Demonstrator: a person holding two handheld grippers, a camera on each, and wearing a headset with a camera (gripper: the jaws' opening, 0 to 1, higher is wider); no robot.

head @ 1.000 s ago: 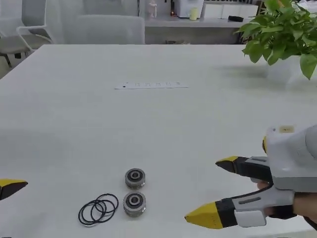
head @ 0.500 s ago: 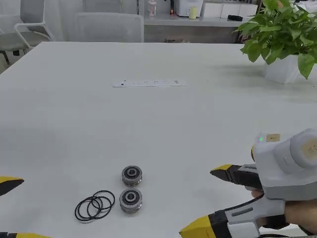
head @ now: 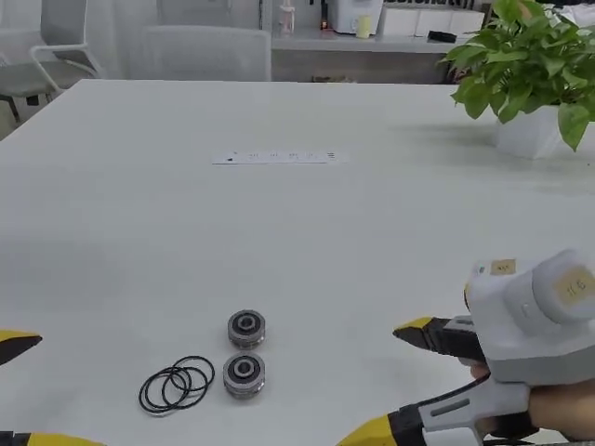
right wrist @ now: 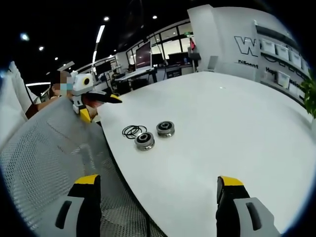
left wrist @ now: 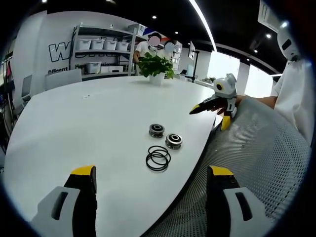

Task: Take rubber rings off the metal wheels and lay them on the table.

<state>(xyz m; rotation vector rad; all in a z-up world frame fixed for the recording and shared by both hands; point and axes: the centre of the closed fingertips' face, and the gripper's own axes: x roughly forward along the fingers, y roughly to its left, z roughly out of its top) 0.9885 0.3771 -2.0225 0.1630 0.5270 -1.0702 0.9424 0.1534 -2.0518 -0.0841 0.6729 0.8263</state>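
Two metal wheels [head: 246, 327] [head: 244, 373] lie side by side near the table's front edge, with a loose pile of black rubber rings [head: 177, 384] just left of the nearer one. My right gripper [head: 390, 383] is open, low at the right, well apart from the wheels and holding nothing. At the left edge my left gripper [head: 23, 390] is also open and holds nothing. The left gripper view has the wheels [left wrist: 157, 130] [left wrist: 173, 140] and rings [left wrist: 158, 158] beyond the open left gripper [left wrist: 151, 171]. In the right gripper view, the wheels [right wrist: 165, 128] [right wrist: 145, 140] and rings [right wrist: 131, 131] lie ahead of the right gripper [right wrist: 158, 180].
A potted plant [head: 525, 65] stands at the table's far right. A white strip [head: 279, 157] lies mid-table. Chairs [head: 204, 51] line the far edge. A mesh chair back [left wrist: 256, 163] is close to the table's near edge.
My right gripper has sunk lower and nearer the front edge, still open. The wheels and rings have stayed put; the head view has shifted slightly.
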